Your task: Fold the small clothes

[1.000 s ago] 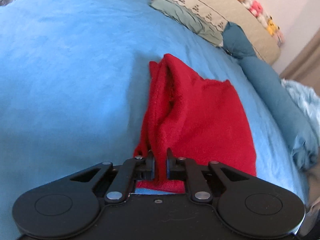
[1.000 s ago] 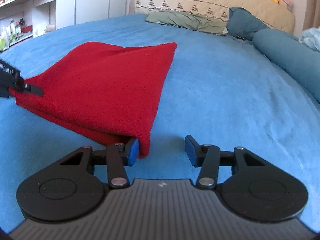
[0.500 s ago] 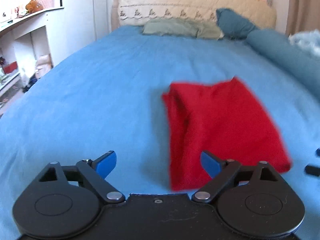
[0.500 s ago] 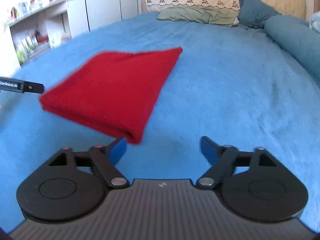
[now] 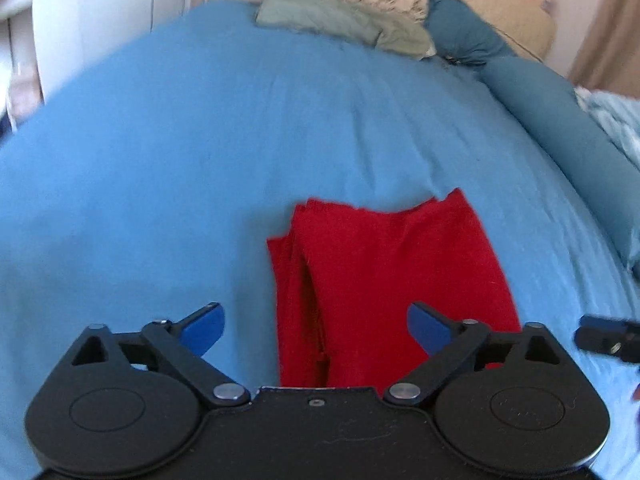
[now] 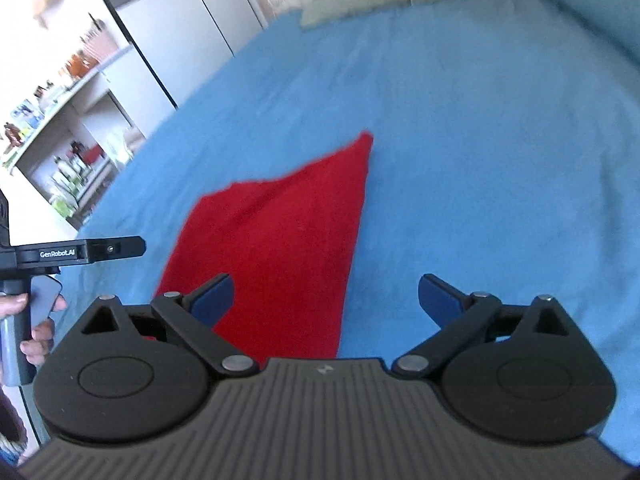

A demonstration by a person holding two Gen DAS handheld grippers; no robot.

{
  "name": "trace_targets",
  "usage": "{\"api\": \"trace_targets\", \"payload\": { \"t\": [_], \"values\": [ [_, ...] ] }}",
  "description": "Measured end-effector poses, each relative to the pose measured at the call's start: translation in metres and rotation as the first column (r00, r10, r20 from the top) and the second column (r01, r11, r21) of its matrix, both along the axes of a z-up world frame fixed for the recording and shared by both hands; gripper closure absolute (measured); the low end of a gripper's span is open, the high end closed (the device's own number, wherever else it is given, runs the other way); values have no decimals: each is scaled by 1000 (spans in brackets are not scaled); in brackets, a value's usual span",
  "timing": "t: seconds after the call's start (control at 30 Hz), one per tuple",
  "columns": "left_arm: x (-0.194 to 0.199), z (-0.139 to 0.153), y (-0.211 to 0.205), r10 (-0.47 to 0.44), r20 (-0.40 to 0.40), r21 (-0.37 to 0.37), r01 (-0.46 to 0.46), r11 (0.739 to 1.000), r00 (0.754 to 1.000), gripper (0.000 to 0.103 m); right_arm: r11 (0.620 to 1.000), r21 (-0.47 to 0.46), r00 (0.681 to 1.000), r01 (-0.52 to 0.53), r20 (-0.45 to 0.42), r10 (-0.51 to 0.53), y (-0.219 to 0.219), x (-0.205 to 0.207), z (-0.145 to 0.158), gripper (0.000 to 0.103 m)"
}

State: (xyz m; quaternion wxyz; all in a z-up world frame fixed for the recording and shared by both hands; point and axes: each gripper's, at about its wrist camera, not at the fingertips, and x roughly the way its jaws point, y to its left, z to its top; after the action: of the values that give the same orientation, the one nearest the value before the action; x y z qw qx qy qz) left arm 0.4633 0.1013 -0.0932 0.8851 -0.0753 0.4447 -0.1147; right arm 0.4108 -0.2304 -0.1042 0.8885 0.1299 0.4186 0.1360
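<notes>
Red folded cloth (image 5: 394, 280) lies free on our blue bed (image 5: 180, 184); our left hand-held gripper (image 5: 316, 326) is easing narrower above it, empty, our right hand-held gripper (image 6: 326, 296) stands wide.

**Soft cloth below, matt plastic above**

The red cloth (image 5: 384, 280) is a fuzzy, fleece-like knit with a matt nap and slightly frayed edges. Under it, the bed (image 5: 168, 184) wears a blue cover of soft, brushed fabric, matt and faintly creased. Beyond the red cloth, a grey-green pillow (image 5: 340, 20) looks like crumpled woven cotton. The left gripper (image 5: 316, 328) has a body of smooth black plastic with a dull sheen, shiny metal rivets, and blue rubbery fingers (image 5: 204, 326). The right gripper (image 6: 326, 298) has a ribbed, matt grey plastic housing.
</notes>
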Motion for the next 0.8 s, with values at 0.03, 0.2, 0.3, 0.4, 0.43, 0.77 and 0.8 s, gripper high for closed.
{"api": "trace_targets", "payload": {
  "t": [0.03, 0.2, 0.3, 0.4, 0.43, 0.77, 0.8],
  "values": [
    [6, -11, 2, 4, -30, -31, -5, 1000, 1000, 13, 1000, -10, 1000, -6, -9, 5, 3, 6, -7, 0],
    [23, -43, 3, -3, -102, -88, -6, 996, 995, 23, 999, 34, 999, 3, -42, -1, 11, 19, -45, 0],
    [27, -52, 7, 13, -115, -141, -29, 990, 993, 23, 997, 70, 999, 16, -35, -13, 10, 23, -58, 0],
    [29, -55, 6, 10, -98, -152, -25, 988, 995, 23, 996, 85, 1000, 5, -16, -4, 13, 27, -65, 0],
    [30, -56, 5, 7, -92, -148, -21, 989, 996, 23, 996, 84, 1000, -2, -10, 3, 14, 28, -66, 0],
    [23, -49, -2, -16, -55, -165, 7, 986, 998, 73, 997, 56, 998, -50, 44, 48, 34, 25, -54, 61],
    [20, -43, -6, -18, -43, -145, 11, 989, 999, 75, 997, 58, 998, -43, 53, 40, 34, 24, -49, 64]
  ]
}}
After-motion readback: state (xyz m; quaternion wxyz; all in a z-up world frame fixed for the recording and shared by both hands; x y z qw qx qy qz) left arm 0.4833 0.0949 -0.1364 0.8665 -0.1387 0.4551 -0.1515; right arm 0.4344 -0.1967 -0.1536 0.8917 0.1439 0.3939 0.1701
